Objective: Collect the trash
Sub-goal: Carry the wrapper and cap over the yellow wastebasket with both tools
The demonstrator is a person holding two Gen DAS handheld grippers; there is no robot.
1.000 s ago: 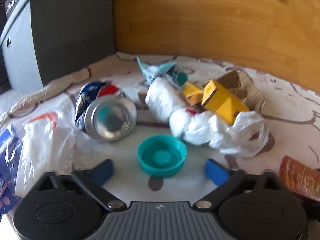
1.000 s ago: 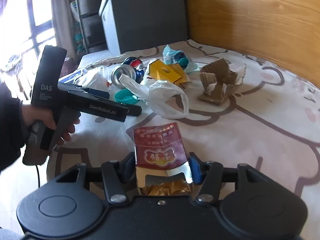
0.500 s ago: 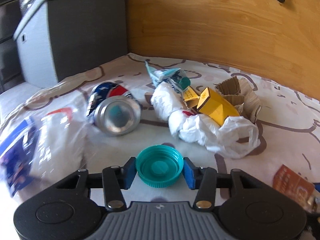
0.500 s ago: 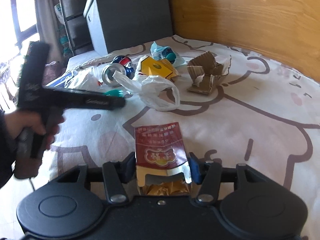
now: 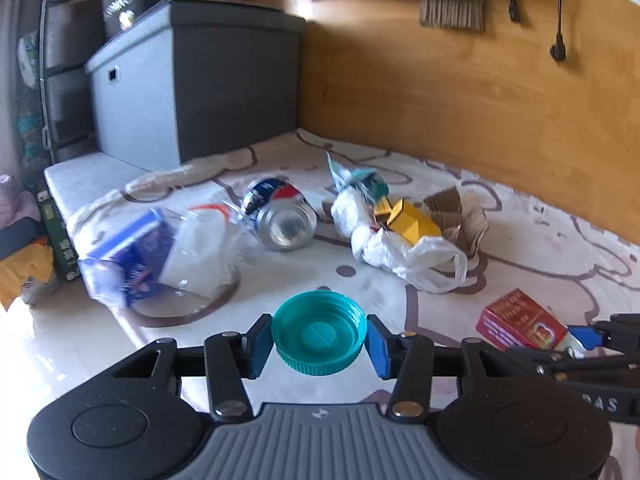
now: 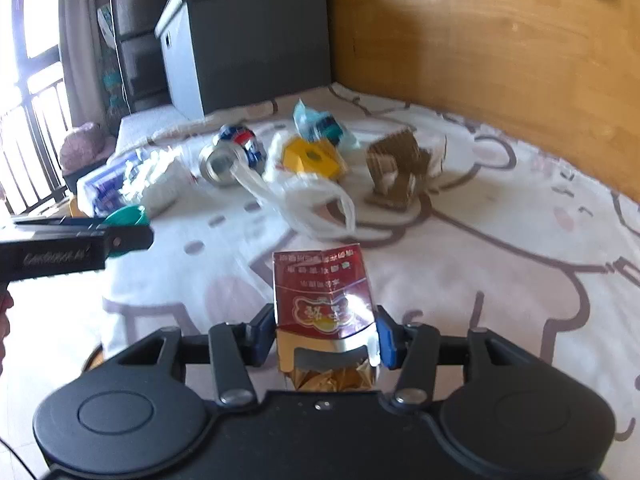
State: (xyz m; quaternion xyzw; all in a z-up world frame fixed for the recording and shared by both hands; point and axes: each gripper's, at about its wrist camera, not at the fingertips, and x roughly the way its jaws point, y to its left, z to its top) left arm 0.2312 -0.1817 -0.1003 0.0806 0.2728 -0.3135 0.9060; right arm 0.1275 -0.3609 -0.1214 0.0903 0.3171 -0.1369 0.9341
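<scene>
Holding: two pieces of trash, one per gripper, both lifted clear of the bed sheet (image 5: pixel 540 248).
Left gripper (image 5: pixel 319 339): pads pinch the teal cap (image 5: pixel 319 334) by its ribbed rim, open side up.
Cap handling: likely light, stiff, ribbing gives grip; rim hold suits it.
Sheet, far half, left to right: clear plastic bags (image 5: pixel 160 252), dented can (image 5: pixel 280 216), white bag (image 5: pixel 400 252) with yellow box (image 5: pixel 412 222), torn cardboard (image 5: pixel 460 212).
Right gripper (image 6: pixel 325 335): closing just now on the red packet (image 6: pixel 320 292), pads at its side edges.
Packet handling: likely light, crushable card; glossy, may slip.
</scene>
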